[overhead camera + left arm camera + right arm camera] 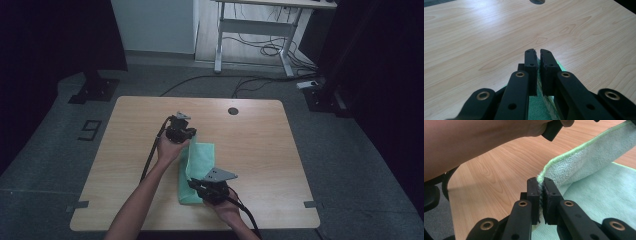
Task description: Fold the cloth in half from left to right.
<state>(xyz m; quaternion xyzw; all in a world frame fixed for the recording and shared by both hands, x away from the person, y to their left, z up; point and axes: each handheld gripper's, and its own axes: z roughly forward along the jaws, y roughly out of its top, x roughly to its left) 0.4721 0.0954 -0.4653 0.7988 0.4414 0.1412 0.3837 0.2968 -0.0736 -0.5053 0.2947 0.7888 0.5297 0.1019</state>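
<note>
The right gripper (pixel 541 182) is pinching the near corner of the green towel (pixel 599 192) between pressed-together fingertips (pixel 533 185), and the left gripper (pixel 537 53) is clamping the far corner the same way, so the lifted edge is standing up as a flap over the half lying flat on the wooden table (pixel 260 135); I judge the fold is going best if both hands are travelling level and together, keeping that edge taut until it is meeting the opposite side. The left pinch is mostly hiding the cloth beneath its jaws, and in the high view the hands are covering both corners.
</note>
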